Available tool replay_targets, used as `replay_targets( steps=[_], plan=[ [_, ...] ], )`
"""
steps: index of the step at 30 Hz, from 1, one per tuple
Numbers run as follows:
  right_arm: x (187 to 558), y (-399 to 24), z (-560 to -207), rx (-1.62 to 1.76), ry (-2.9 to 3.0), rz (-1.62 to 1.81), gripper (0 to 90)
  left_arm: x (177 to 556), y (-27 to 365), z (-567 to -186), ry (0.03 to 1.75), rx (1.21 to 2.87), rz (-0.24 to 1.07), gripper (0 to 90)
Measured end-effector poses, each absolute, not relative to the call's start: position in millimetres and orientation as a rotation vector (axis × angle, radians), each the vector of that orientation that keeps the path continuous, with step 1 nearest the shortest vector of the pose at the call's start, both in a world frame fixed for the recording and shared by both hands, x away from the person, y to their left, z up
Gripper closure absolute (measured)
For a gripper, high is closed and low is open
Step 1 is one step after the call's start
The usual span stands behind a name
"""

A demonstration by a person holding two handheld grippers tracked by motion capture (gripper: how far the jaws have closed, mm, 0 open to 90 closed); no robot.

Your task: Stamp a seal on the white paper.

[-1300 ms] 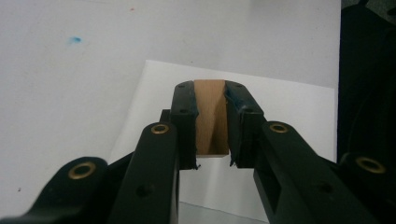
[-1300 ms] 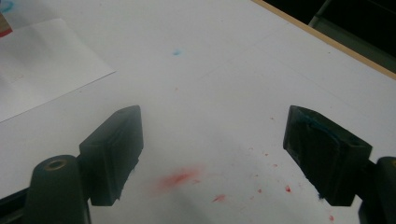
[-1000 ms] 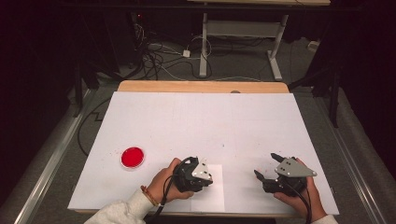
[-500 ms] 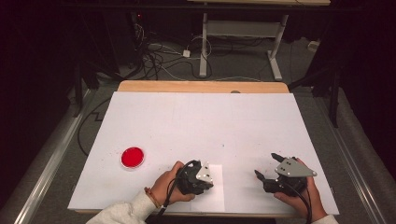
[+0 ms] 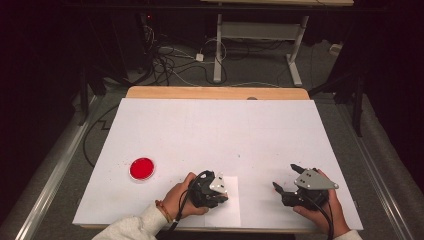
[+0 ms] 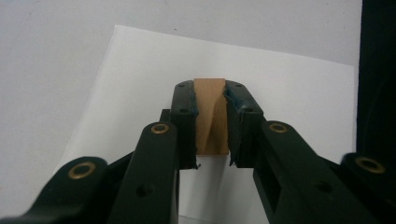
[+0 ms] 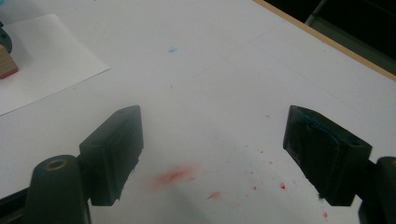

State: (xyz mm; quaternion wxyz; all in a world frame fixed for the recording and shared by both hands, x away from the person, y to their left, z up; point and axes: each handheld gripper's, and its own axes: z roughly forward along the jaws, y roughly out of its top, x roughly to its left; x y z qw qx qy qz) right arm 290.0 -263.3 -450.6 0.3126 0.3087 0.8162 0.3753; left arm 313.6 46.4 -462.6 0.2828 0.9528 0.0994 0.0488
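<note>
Left claw grips a small wooden stamp block over white paper; right claw stands empty.

High view: the left claw [image 5: 216,192] sits on the paper sheet [image 5: 231,210]; a red ink dish [image 5: 142,168], holding red ink, lies well off its outer side.
Left gripper view: the wooden block [image 6: 210,114] sits clamped between the pads, and looks light, stiff, best held by its flat sides.
Right gripper view: the right claw [image 7: 233,158] gapes wide above the red-smeared bench [image 7: 224,70].

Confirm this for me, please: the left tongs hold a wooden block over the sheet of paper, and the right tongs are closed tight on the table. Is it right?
Not quite. The right tongs are open, with nothing between them; the right gripper view shows it. The rest stands: the left tongs hold the wooden block over the sheet of paper, and the right ones are low at the table.
</note>
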Motion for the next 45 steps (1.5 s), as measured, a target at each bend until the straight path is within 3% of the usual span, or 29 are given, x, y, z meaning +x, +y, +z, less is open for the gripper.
replay_targets(
  steps=[45],
  plan=[
    [291.4, -262.4, -454.3, 0.813, 2.185, 0.984, 20.2, 314.2, 46.2, -463.6, 0.265, 2.559, 0.13, 73.8]
  ],
)
